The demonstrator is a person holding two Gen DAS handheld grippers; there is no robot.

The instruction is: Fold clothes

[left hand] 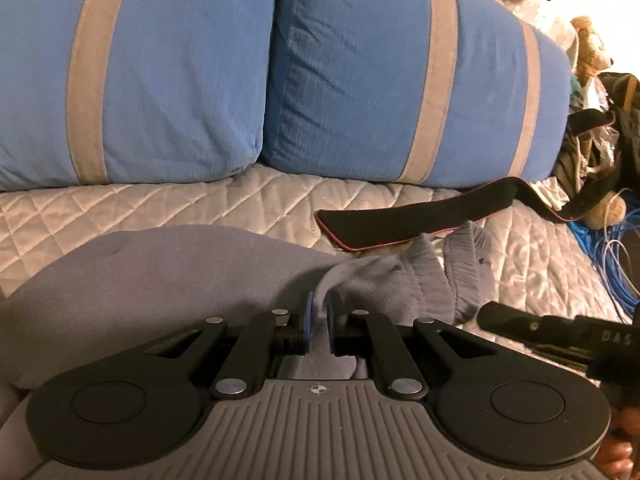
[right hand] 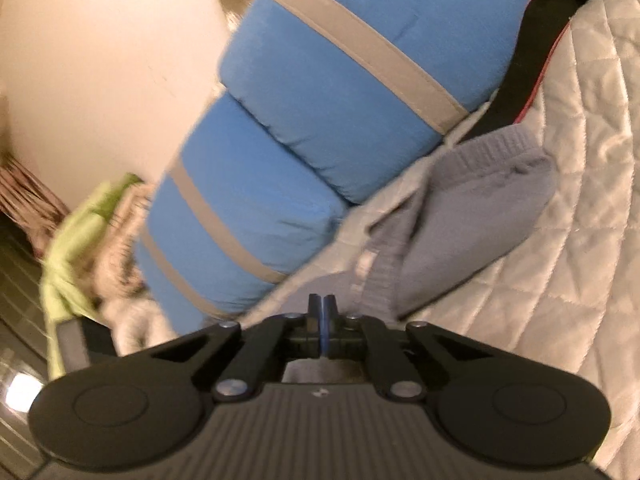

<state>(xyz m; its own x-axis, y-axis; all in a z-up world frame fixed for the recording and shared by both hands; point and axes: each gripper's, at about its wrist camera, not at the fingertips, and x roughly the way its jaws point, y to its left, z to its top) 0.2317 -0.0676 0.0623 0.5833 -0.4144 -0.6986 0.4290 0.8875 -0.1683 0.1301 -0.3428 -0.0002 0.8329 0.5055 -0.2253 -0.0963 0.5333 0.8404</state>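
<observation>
Left gripper [left hand: 319,312] pinched on a fold of grey garment [left hand: 152,280]; right gripper [right hand: 323,312] fully closed, apparently on nothing. Mid-fold, probably. Next: regrip the ribbed cuff [right hand: 516,148] on the quilted cover [left hand: 120,208], before blue cushions [left hand: 180,72].

Left gripper [left hand: 319,312] jaws pinch grey fabric; right gripper [right hand: 322,307] jaws closed, empty.

Blue cushions [left hand: 160,80], quilted cover [left hand: 200,208], teddy bear [left hand: 592,52]

grey garment [left hand: 132,276] on a pale diamond-quilted cover [left hand: 160,204], blue cushions [left hand: 168,68] with beige stripes, black red-edged strap [left hand: 408,216].
</observation>
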